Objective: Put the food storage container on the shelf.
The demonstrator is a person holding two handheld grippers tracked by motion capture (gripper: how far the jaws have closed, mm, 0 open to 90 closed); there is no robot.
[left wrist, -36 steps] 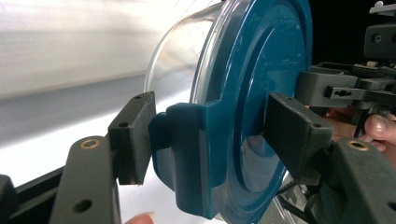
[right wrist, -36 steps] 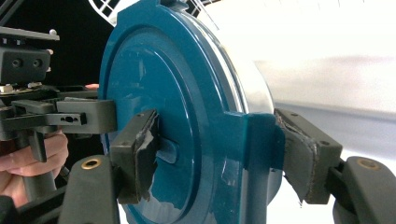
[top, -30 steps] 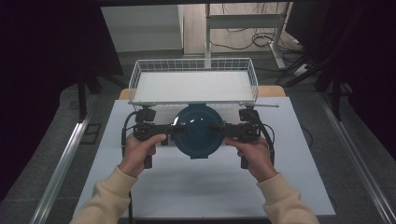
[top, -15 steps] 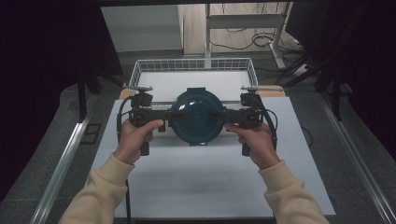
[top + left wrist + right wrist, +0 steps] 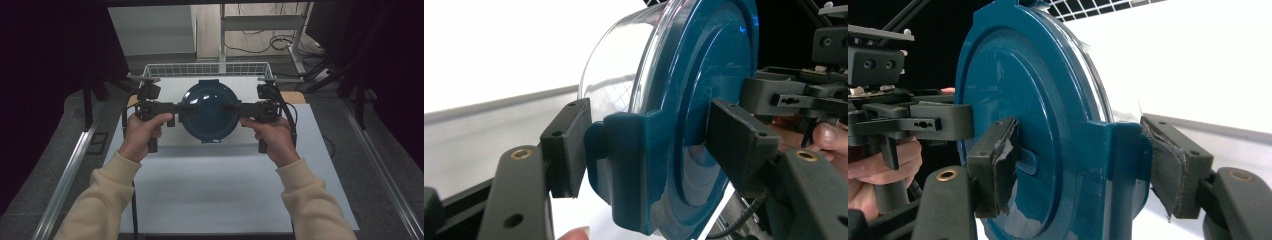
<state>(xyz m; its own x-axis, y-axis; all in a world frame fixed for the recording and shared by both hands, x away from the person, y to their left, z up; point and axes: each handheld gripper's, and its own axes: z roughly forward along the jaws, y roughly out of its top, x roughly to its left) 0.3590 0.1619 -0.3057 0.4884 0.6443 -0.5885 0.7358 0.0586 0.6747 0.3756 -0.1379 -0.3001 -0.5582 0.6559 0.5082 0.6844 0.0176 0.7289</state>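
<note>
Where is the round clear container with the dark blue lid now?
In the high view, the container hangs between both grippers above the white table, before the wire basket.

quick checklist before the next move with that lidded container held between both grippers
1. Left gripper clamped on the lid clip of the round clear container with dark teal lid: ok.
2. Right gripper clamped on the opposite clip: ok.
3. Container lifted off the white table: ok.
4. Lid seated all round: cannot tell.
5. White wire basket behind has free room: ok.
6. Container contents: cannot tell.
</note>
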